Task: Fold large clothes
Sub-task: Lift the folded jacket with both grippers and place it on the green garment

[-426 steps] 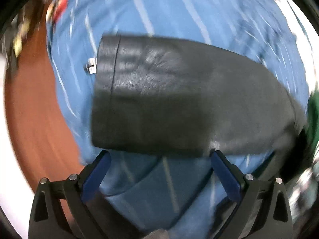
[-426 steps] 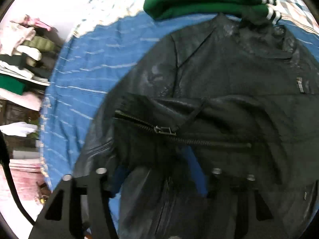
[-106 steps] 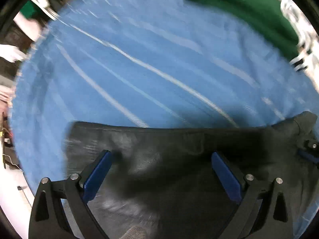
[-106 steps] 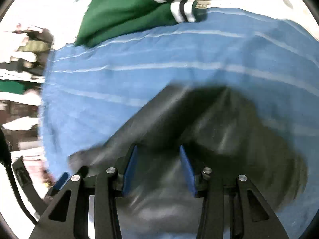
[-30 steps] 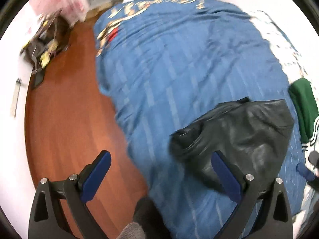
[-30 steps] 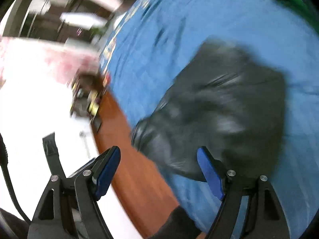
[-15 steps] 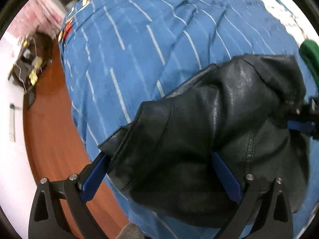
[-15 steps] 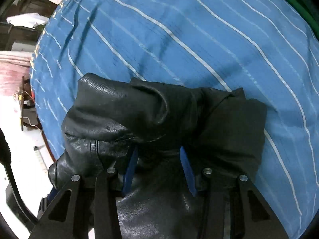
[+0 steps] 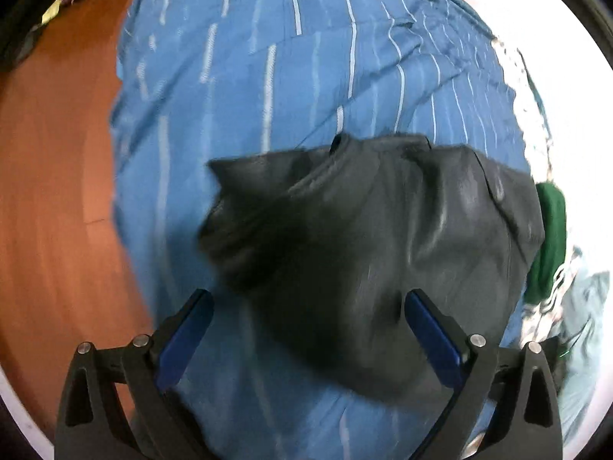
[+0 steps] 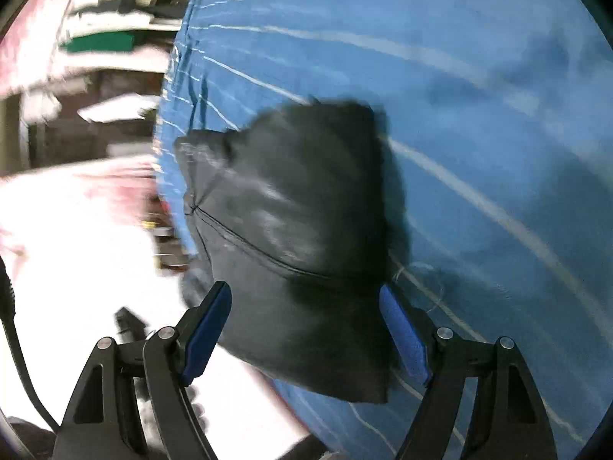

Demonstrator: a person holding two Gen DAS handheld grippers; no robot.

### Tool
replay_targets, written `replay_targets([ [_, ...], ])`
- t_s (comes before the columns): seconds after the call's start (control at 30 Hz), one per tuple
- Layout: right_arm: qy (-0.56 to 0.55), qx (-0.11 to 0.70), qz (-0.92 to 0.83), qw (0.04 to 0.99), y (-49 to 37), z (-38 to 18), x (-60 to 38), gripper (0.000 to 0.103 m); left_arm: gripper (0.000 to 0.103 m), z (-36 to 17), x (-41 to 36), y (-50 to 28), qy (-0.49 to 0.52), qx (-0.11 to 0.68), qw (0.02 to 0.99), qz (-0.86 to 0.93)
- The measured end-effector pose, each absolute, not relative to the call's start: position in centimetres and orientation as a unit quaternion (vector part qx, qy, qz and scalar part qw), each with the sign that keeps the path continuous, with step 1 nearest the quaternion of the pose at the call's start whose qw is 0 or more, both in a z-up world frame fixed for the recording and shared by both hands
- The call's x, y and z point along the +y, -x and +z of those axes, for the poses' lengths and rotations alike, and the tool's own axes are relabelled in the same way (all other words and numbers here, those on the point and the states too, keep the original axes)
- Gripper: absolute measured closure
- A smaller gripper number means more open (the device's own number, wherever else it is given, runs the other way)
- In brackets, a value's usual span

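Observation:
A black leather jacket [image 9: 383, 245] lies folded into a compact bundle on the blue striped bedspread [image 9: 306, 57]. It also shows in the right wrist view [image 10: 291, 230], near the bed's edge. My left gripper [image 9: 306, 329] is open and empty, just above the near side of the jacket. My right gripper [image 10: 306, 329] is open and empty, with its blue pads [image 10: 208, 324] standing either side of the jacket's near edge. Both views are blurred by motion.
A green garment with white stripes [image 9: 548, 245] lies on the bed to the right of the jacket. Orange-brown wooden floor [image 9: 49, 191] runs along the bed's left side. Shelves with clothes [image 10: 95, 42] and a white surface [image 10: 76, 249] lie beyond the bed's edge.
Both grippers have pulled back from the jacket and the right one has opened wide. The jacket now lies free on the bedspread, folded into a smaller bundle.

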State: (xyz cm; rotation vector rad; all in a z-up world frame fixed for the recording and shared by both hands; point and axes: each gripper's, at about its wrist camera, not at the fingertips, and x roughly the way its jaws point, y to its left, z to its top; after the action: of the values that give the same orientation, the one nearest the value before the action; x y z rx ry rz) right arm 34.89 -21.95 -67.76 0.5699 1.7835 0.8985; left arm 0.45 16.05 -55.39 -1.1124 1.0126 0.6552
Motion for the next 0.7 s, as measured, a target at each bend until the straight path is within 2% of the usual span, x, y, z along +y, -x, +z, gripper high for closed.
replay_targets([
  [0.03,-0.246,0.742,0.38,0.495,-34.7,-68.9,-21.1,0.02,0.011,-55.2,16.0,-0.7,0.499,0.439,0.686,0.295],
  [0.07,-0.256,0.741,0.389,0.483,-34.7,-70.4,-20.8,0.02,0.03,-55.3,16.3,-0.9,0.5,0.426,0.691,0.303],
  [0.2,-0.303,0.734,0.43,0.43,-34.6,-73.6,-18.5,0.02,0.048,-55.4,16.9,-0.1,0.508,0.401,0.699,0.305],
  [0.27,-0.301,0.731,0.435,0.431,-34.4,-74.0,-16.5,0.019,0.062,-54.8,16.4,0.0,0.494,0.4,0.712,0.299],
  [0.37,-0.291,0.724,0.432,0.452,-34.1,-73.6,-14.7,0.019,0.071,-53.6,16.2,0.0,0.485,0.399,0.718,0.3],
  [0.4,-0.296,0.718,0.432,0.458,-34.0,-73.2,-14.6,0.023,0.072,-53.1,16.2,0.1,0.484,0.399,0.718,0.301],
  [0.43,-0.3,0.713,0.435,0.462,-33.8,-72.5,-15.4,0.035,0.074,-52.9,16.4,0.2,0.484,0.398,0.719,0.301],
  [0.53,-0.303,0.695,0.452,0.469,-33.3,-70.4,-15.0,0.048,0.079,-51.4,16.4,0.1,0.469,0.405,0.726,0.297],
  [0.7,-0.321,0.68,0.466,0.467,-32.7,-66.4,-16.1,0.053,0.082,-46.3,16.0,-0.5,0.43,0.402,0.756,0.286],
])
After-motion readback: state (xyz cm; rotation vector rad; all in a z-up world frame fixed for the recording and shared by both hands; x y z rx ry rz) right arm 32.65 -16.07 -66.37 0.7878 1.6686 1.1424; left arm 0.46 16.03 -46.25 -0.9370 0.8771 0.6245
